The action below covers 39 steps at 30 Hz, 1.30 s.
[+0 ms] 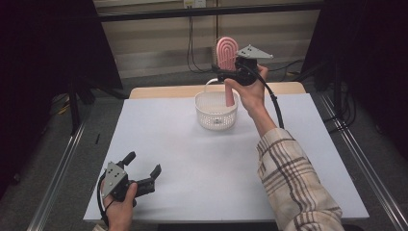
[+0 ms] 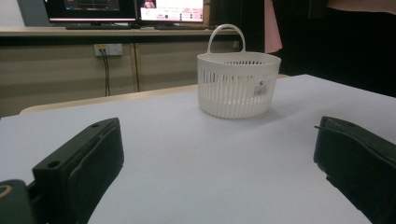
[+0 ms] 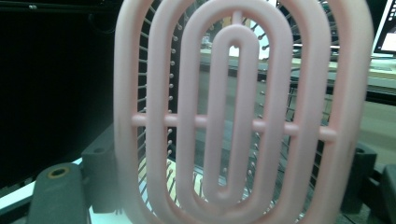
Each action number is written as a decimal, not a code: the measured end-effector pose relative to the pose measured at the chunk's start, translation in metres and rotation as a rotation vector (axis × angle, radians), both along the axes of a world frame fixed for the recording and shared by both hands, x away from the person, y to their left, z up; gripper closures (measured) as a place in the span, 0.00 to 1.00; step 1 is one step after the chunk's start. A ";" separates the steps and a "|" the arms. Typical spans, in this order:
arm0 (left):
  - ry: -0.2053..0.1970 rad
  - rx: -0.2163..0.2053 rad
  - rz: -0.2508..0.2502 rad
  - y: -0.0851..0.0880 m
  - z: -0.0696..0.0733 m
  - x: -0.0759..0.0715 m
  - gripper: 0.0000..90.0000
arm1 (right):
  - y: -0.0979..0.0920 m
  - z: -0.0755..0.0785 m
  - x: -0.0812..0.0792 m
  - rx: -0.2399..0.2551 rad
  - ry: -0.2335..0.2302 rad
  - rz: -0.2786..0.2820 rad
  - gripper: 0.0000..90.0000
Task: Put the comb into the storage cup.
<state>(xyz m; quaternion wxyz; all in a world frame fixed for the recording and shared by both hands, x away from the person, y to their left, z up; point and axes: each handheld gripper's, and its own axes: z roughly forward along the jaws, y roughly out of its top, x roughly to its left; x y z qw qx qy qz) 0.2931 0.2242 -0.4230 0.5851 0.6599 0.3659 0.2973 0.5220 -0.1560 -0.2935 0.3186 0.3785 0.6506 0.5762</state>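
Right gripper [image 1: 230, 72] clamps a pink, oval, vented plastic hairbrush [image 1: 226, 54] upright, handle hanging into the white slotted plastic basket with hoop handle [image 1: 217, 118] at the table's far centre. Left gripper [image 1: 144, 174] rests near the front edge, jaws wide, empty. To seat the brush well: lower straight, handle clear of the rim, release only once it is supported.

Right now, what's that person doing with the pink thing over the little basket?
A person is working at a table with a gripper in each hand. The right gripper holds a pink hairbrush upright above a small white basket, handle pointing down toward the basket; the brush isn't in it yet, but seems headed there. The left gripper rests near the table's front edge, jaws open, holding nothing.
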 end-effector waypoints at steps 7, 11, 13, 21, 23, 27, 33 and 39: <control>-0.001 0.010 0.001 0.001 0.000 0.000 0.02 | 0.001 -0.009 0.006 0.001 0.017 -0.004 0.21; -0.002 0.006 0.001 0.001 0.000 0.000 0.02 | 0.001 -0.013 0.008 0.000 0.022 -0.006 0.21; -0.001 0.005 0.001 0.001 0.000 0.000 0.02 | 0.002 -0.014 0.009 -0.001 0.023 -0.005 0.21; 0.002 0.003 0.001 0.000 0.000 0.000 0.02 | 0.004 -0.022 0.011 -0.018 0.035 -0.004 0.21; 0.003 0.001 -0.002 0.000 0.000 0.000 0.02 | 0.004 -0.024 0.012 -0.016 0.038 -0.003 0.21; 0.000 0.005 -0.003 0.000 0.000 0.000 0.02 | 0.001 -0.027 0.011 -0.019 0.040 0.004 0.21; -0.002 0.007 -0.002 0.000 0.000 0.000 0.02 | -0.003 -0.037 0.010 -0.015 0.055 0.003 0.21; 0.006 0.005 -0.010 -0.002 -0.001 0.000 0.02 | -0.004 -0.044 0.012 0.001 0.069 -0.002 0.21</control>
